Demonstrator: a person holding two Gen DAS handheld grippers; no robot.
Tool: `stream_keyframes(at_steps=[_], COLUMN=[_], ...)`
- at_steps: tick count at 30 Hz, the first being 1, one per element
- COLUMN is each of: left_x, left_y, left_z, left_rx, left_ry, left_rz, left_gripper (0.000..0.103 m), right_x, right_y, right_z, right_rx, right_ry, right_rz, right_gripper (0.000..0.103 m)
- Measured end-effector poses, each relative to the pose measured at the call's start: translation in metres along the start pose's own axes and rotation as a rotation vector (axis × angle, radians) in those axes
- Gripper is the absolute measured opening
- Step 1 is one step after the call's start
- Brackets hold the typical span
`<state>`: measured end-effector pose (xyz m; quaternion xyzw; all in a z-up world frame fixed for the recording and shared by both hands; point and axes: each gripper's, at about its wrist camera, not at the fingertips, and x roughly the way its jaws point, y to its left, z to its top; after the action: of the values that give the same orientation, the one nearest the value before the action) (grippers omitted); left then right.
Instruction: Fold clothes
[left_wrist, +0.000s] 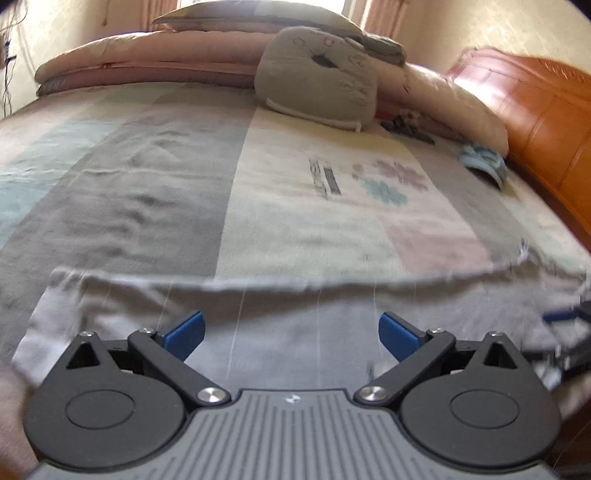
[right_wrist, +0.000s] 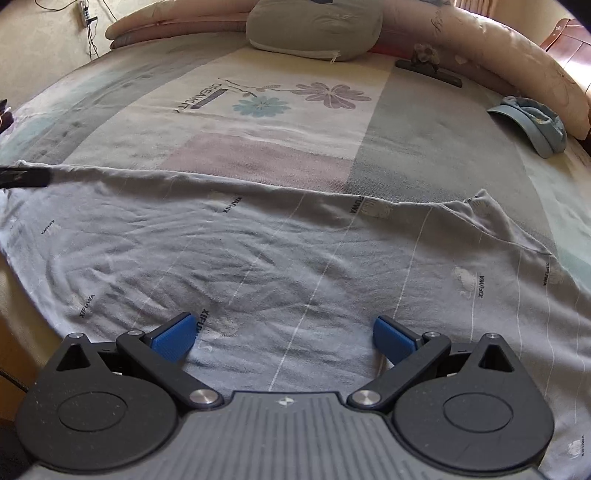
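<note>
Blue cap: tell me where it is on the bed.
The blue cap lies far right on the bedsheet in both views, beside the pink quilt, well beyond the grey garment.

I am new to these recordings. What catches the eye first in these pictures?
The grey garment lies spread flat across the near side of the bed. Both tongs, left and right, hover open above it. At the far end sits a grey cushion.

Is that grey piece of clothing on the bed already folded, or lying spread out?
Spread out. The grey garment lies flat and wrinkled across the bed, with no fold visible.
</note>
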<state>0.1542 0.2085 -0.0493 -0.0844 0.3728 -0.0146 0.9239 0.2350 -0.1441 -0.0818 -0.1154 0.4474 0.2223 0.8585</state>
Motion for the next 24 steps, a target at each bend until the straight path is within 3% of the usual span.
stream_keyframes(at_steps=[2,6,12,15,17,20,24], left_x=[0.003,-0.008,-0.014,-0.027,-0.027,-0.017,-0.028], left_y=[0.004,-0.001,0.006,0.013,0.024,0.05,0.059], left_z=[-0.016,-0.03,-0.022,-0.013,-0.012,-0.021,-0.015], left_rx=[0.011,0.073,-0.006,-0.018,-0.043,-0.155,-0.202], left_ry=[0.045,0.016,0.022,-0.064,-0.065,0.024,-0.011], left_rz=[-0.007,0.0,0.031,0.088,0.107,0.152,0.111], left_gripper=[0.1,0.102,0.102,0.102,0.102,0.101,0.102], right_x=[0.001,0.0,0.0,0.001,0.001,0.0,0.0], right_y=[0.0,-0.002,-0.003,-0.002,-0.002,-0.002,-0.004], right_z=[0.0,-0.002,-0.001,-0.001,-0.001,-0.002,-0.002], right_rx=[0.005,0.007,0.005,0.005,0.005,0.005,0.003], right_ry=[-0.004,-0.007,-0.006,-0.004,-0.006,-0.01,-0.013], right_rz=[-0.002,0.001,0.002,0.001,-0.001,0.001,0.004], right_gripper=[0.103,0.103,0.103,0.103,0.103,0.103,0.103])
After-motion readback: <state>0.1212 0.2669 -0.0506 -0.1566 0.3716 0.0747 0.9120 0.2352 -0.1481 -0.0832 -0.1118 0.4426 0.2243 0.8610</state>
